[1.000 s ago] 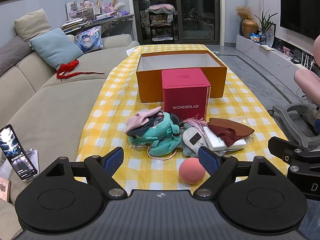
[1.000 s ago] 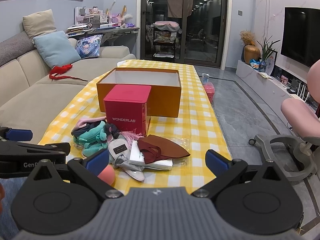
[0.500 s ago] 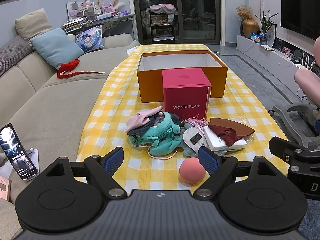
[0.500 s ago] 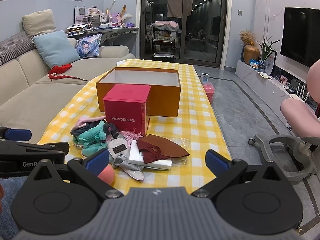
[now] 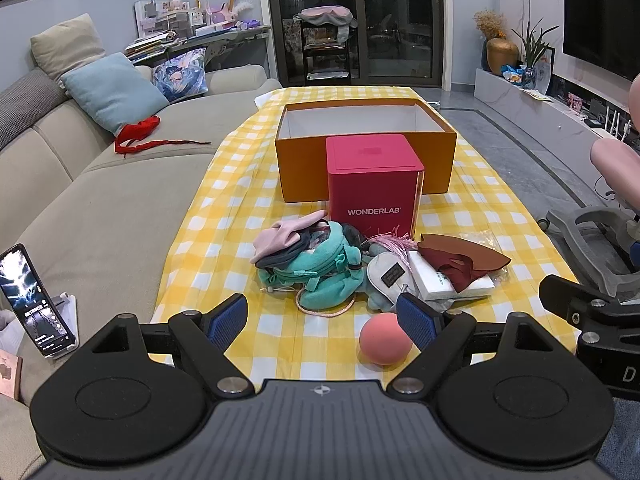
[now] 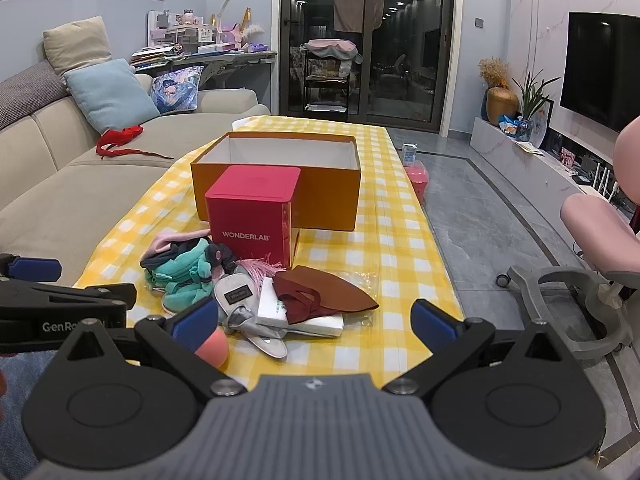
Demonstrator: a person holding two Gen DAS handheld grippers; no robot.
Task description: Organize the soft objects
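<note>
I hold the left tool [image 5: 322, 316] low at the near edge of the table [image 5: 500, 204], its fingers spread wide and empty, so that the heap of soft things lies straight ahead of it and within reach. The right tool [image 6: 314, 316] sits beside it, likewise spread and gripping nothing; I judge both are staged for a first pick, none being begun. Just ahead of the left tool, close by its right finger, rests a pink ball [image 5: 385, 339], apart from the heap. Beyond it the heap: a teal pouch [image 5: 320, 270] with pink and grey cloth [image 5: 286, 236] lying on top, a pink cord looped under its near side, a grey eye mask [image 5: 390, 274] to its right, and a dark red cloth [image 5: 460, 258] draped over a white packet [image 5: 434, 280]. From the right tool, these last lie directly ahead, the teal pouch ahead and to the left. Behind the heap stands a red cube box [image 5: 374, 186], lid on, contents hidden. Behind that, touching or nearly so, is an open orange box [image 5: 366, 140]; what I see of its white interior is bare, though the floor is partly hidden by its front wall. I judge it the intended receptacle, hence its open top facing the tools. The closed cube stands between heap and box, and any carry must clear it.
</note>
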